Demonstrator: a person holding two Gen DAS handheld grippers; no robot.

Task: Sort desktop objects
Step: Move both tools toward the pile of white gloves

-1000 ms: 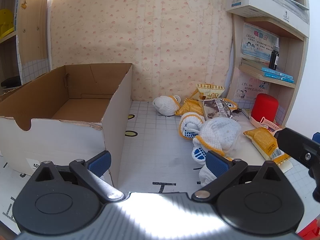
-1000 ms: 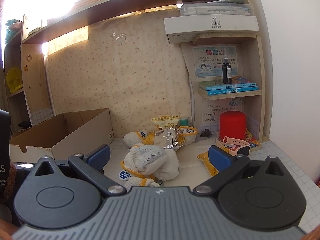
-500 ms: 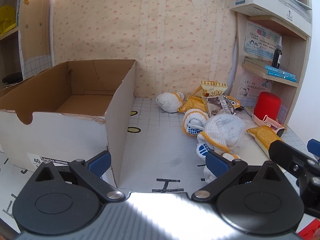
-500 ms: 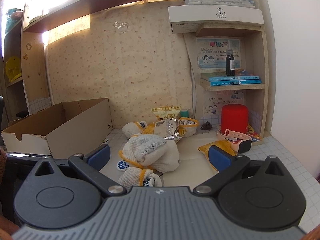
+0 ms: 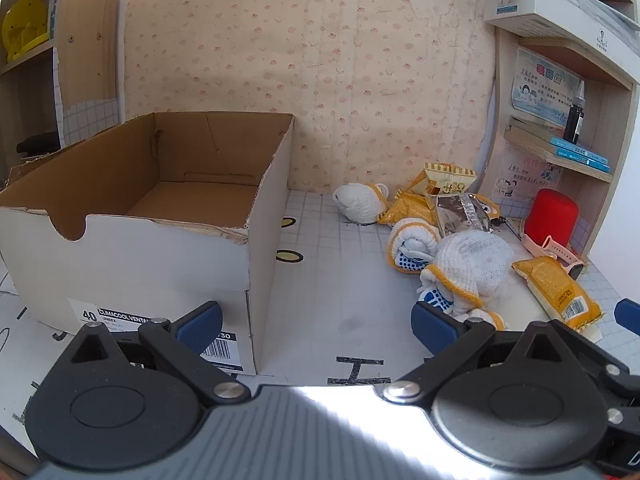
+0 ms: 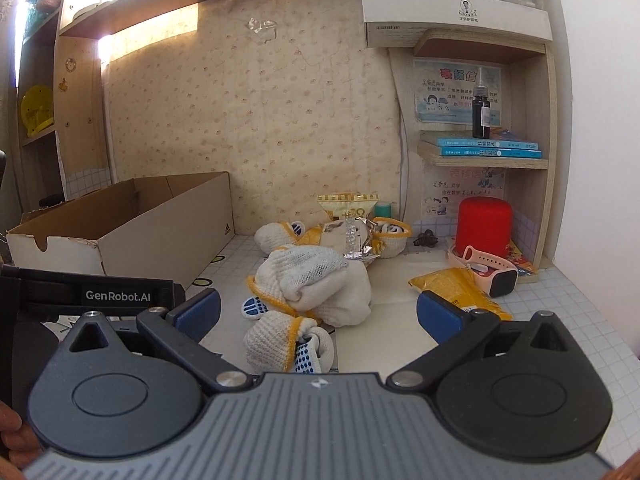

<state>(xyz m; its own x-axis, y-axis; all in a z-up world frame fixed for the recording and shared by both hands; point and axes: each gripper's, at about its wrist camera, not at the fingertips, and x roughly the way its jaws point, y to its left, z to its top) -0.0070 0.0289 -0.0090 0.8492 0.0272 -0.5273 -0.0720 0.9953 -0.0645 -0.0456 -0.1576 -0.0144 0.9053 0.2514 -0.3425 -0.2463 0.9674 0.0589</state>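
So on the far left there's an open cardboard shoebox (image 5: 160, 216), nothing in it, brown inside and white outside with a barcode label on the near corner, sitting on the desk (image 5: 344, 280), which is white with a grid print and some black markings. The left gripper (image 5: 316, 322) hangs low over the desk just in front of the box corner, jaws spread wide and holding nothing. Moving right you hit the pile: a bunch of white knit gloves with yellow cuffs and blue grip dots, some balled up, the biggest glove wad (image 6: 316, 284) sitting right in the middle, a smaller rolled one (image 6: 286, 346) close in front of it. The right gripper (image 6: 318, 312) is wide open too, empty, with that wad and the small roll sitting between its blue pads (image 6: 198, 312) but not pinched. Behind the gloves there's a crinkly silver wrapper (image 6: 356, 240) and a yellow snack bag (image 6: 348, 206), then another yellow packet (image 6: 460, 288) lying flat further right. Next to that a pink watch (image 6: 488, 270) leans against a red cylinder (image 6: 484, 222). Back wall is a beige dotted sheet, and on the right a wooden shelf (image 6: 480, 160) holds blue books and a dark bottle (image 6: 481, 110).
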